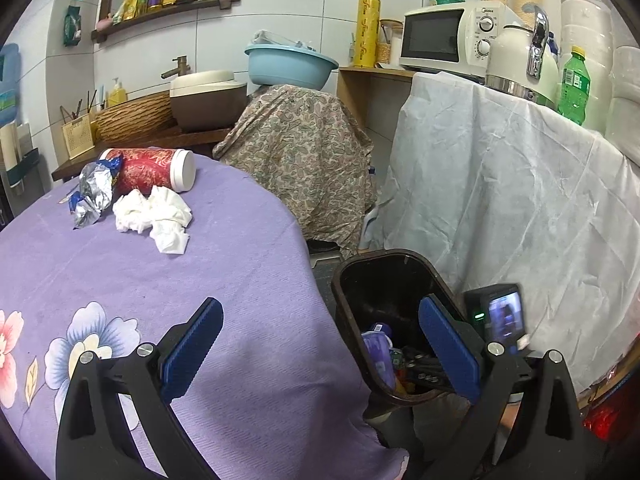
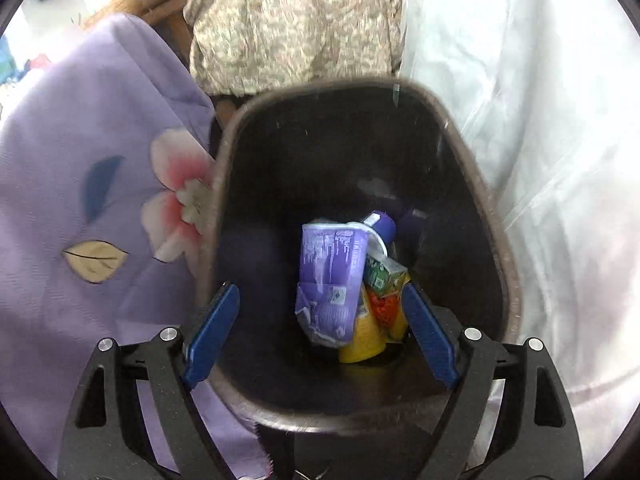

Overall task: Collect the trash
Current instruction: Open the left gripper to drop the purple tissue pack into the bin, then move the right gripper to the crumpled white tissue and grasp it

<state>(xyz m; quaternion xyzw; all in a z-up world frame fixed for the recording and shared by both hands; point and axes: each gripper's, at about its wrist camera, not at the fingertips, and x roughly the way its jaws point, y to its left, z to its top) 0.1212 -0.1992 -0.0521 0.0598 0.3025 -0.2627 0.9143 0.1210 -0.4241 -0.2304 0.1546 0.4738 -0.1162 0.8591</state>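
Your next trash sits on the purple cloth (image 1: 224, 280): a wad of tissues (image 1: 154, 216), a crumpled foil wrapper (image 1: 94, 192) just beside it, and a red canister (image 1: 154, 170) lying on its side behind both. The tissues will likely be feather-light and soft; pinch deep into the middle of the wad so loose sheets don't trail. The foil looks light, springy and slick; take it across its thickest crumple. The canister seems stiff, round and apt to roll; grip across its body, not the white cap.

Your left gripper (image 1: 320, 352) is wide open and empty, low over the cloth's edge, well apart from the pile. Your right gripper (image 2: 320, 336) is open too, nothing between its pads, poised over the bin (image 2: 492, 200), where a purple pouch (image 2: 330, 276) and a yellow carton (image 2: 380, 312) already lie.

Writing: the microwave (image 1: 448, 36) reads "Midea". The print on the pouch and carton is too small to read.
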